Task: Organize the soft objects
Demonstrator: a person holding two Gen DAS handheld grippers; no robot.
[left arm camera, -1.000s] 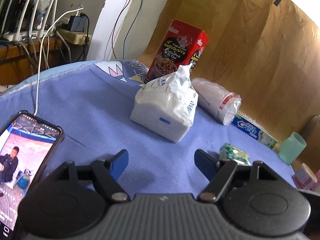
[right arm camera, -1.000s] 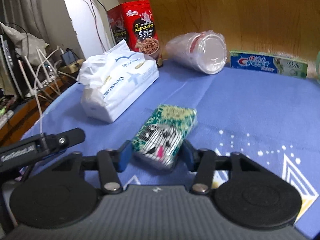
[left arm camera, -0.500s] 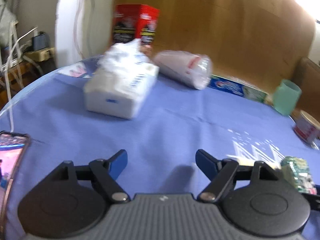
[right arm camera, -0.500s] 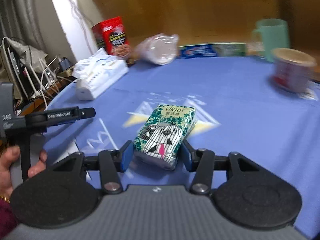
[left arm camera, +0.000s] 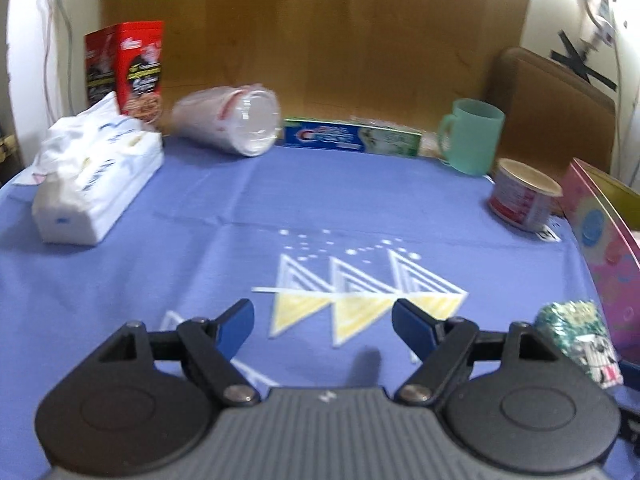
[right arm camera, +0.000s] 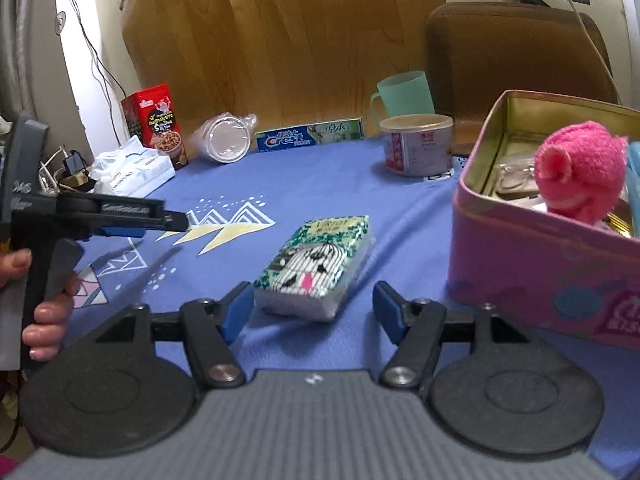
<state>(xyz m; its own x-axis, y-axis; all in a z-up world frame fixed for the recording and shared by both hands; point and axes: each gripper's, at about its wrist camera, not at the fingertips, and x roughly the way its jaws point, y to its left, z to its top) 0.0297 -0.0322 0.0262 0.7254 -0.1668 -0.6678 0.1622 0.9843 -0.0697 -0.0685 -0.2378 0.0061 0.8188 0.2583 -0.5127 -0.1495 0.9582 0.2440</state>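
Releasing the small tissue pack (right arm camera: 316,266) onto the blue cloth (right arm camera: 340,184), near the right edge of the table and just beside the pink tin (right arm camera: 532,276). Right gripper (right arm camera: 314,312) having just been opening, jaws now parted wider than the pack, pads clear of its sides, the near end of the pack lying between the fingertips but gripped by nothing. Left gripper (left arm camera: 322,322) hanging open over the printed triangles at the middle of the table, holding nothing.

Judging the step as a set-down beside the tin, or a regrip before lifting the pack in. Taking care while backing out: pulling straight back along the fingers, not sideways, to avoid dragging the light, squashy pack. If regripping, closing across the narrow width near the middle, gently, since the wrapper looks slippery and the contents compressible. Watching the tin's wall on the right; already holding a pink plush toy (right arm camera: 580,168) inside. Large white tissue bag (left arm camera: 96,184) lying near the far left corner, likely next.
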